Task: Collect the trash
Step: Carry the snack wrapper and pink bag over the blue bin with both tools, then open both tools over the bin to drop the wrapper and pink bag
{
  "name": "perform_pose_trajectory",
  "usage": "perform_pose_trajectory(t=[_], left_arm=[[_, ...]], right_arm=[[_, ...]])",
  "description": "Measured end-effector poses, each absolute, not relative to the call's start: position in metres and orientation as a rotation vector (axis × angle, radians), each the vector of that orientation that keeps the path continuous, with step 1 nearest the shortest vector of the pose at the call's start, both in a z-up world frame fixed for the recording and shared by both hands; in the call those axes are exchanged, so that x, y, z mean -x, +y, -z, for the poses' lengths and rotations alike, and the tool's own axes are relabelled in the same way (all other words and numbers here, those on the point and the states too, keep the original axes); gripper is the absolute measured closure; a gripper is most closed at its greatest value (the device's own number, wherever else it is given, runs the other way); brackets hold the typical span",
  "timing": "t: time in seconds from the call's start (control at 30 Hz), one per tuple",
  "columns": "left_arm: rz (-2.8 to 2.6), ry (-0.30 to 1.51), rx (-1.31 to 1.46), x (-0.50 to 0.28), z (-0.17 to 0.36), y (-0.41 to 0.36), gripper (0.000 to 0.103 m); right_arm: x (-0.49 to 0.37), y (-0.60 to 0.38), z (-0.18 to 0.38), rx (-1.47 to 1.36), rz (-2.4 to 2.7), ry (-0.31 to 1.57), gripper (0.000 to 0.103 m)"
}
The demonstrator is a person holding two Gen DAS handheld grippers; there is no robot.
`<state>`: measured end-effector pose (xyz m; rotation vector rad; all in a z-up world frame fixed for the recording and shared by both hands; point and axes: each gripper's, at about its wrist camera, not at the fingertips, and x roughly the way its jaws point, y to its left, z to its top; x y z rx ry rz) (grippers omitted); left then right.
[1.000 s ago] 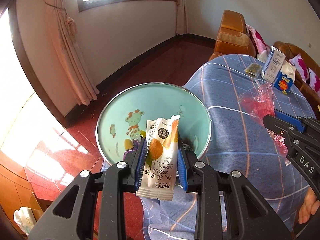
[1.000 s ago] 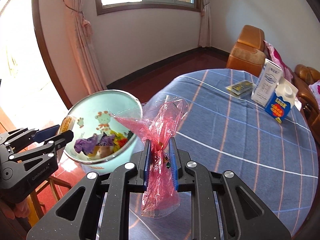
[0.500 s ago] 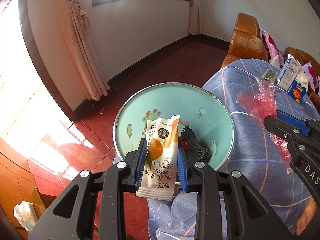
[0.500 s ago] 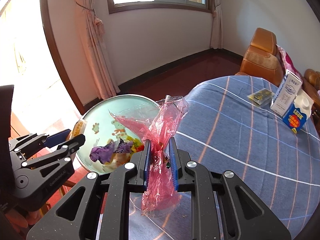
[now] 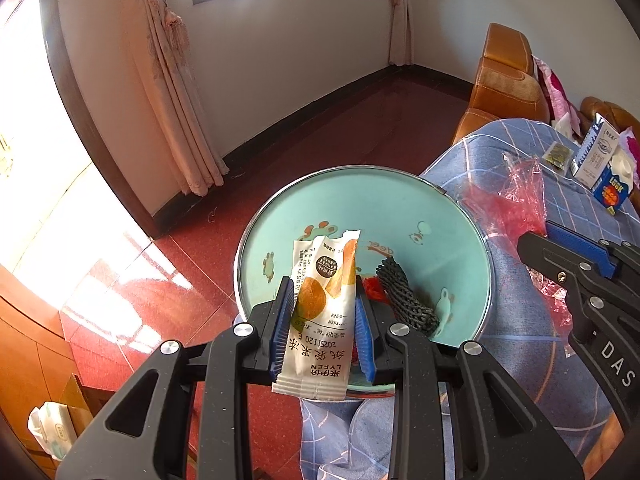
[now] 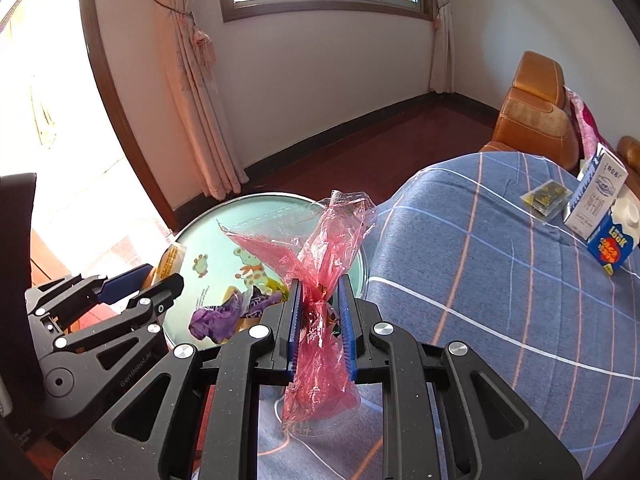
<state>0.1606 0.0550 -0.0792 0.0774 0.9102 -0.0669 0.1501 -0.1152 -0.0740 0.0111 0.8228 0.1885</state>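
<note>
The left gripper [image 5: 323,312] pinches a white snack wrapper [image 5: 320,316] over the teal basin [image 5: 400,216], inside its metal rim. The right gripper [image 6: 319,320] clamps a crumpled pink cellophane wrapper [image 6: 320,264] above the tablecloth's [image 6: 500,280] edge — just beside the basin. Open red floor [image 5: 320,120] lies beyond.

The snack wrapper [image 5: 322,316] reads "LYFEN"; the right claw [image 5: 576,256], "DAS".

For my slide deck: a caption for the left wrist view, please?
Left hand-held gripper holds a snack wrapper over the turquoise bin.
</note>
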Motion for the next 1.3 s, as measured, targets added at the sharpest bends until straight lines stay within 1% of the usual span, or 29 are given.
perform_pose_trajectory(t=[0.83,1.3], left_arm=[[0.057,0.968,-0.024,-0.204,0.101,0.063,0.074],[0.081,1.015,-0.021,-0.233,0.116,0.054,0.074]], right_arm=[[-0.19,-0.105,0.103,-0.025,-0.194,0.897,0.084],[-0.214,-0.102,0.115,-0.033,-0.196,0.939,0.084]])
